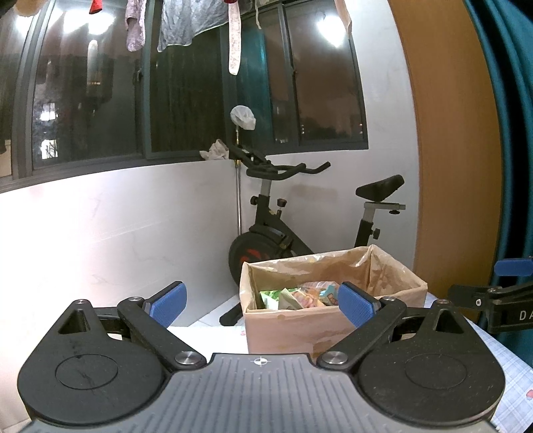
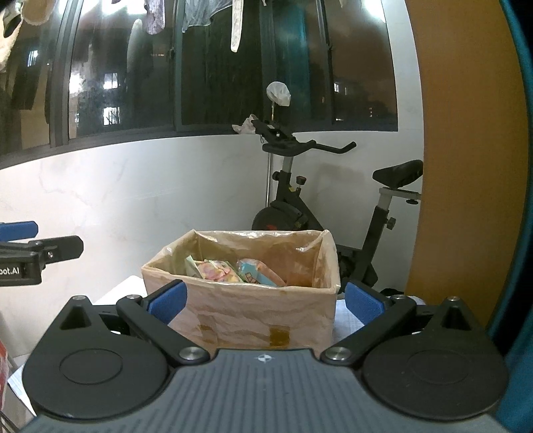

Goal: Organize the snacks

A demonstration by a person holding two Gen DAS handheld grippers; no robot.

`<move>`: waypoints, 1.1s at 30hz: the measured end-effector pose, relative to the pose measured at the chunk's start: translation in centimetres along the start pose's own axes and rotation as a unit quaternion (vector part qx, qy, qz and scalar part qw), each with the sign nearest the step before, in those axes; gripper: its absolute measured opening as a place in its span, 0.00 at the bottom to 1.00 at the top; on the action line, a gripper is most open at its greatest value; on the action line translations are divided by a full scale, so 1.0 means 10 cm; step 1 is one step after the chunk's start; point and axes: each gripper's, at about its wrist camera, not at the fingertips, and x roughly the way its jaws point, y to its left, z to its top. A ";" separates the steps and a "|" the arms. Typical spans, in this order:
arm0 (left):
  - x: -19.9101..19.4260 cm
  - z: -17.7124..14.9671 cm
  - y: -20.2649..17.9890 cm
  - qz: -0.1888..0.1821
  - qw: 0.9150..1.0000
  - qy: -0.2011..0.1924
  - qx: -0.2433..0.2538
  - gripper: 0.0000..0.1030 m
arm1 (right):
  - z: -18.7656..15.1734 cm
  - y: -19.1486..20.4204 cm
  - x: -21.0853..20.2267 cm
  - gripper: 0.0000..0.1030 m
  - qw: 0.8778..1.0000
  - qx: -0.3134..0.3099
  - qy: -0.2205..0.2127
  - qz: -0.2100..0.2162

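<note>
Both grippers — left gripper (image 1: 261,304) and right gripper (image 2: 265,299) — I hold spread wide and empty, level before the lined cardboard box (image 2: 240,299) at the counter's far edge; snack packets (image 2: 233,271) sit inside — gathered, I judge.

snacks (image 2: 233,271): colourful packets, jumbled | inside open plastic-lined cardboard box (image 2: 253,319) | box upright

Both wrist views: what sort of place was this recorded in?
Most likely a home, perhaps a balcony or utility corner. An exercise bike stands by the wall, laundry hangs before dark windows, and a lined cardboard box of snack packets sits on a table.
</note>
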 end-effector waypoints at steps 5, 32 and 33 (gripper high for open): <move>0.03 -0.02 0.02 -0.002 1.000 0.002 -0.010 0.96 | 0.01 -0.01 -0.01 1.00 1.000 -0.001 0.000 0.000; -0.01 -0.04 -0.04 0.014 0.999 0.012 -0.034 0.96 | 0.01 -0.02 -0.01 1.00 1.000 0.000 0.003 0.000; -0.01 -0.04 -0.04 0.014 0.999 0.012 -0.034 0.96 | 0.01 -0.02 -0.01 1.00 1.000 0.000 0.003 0.000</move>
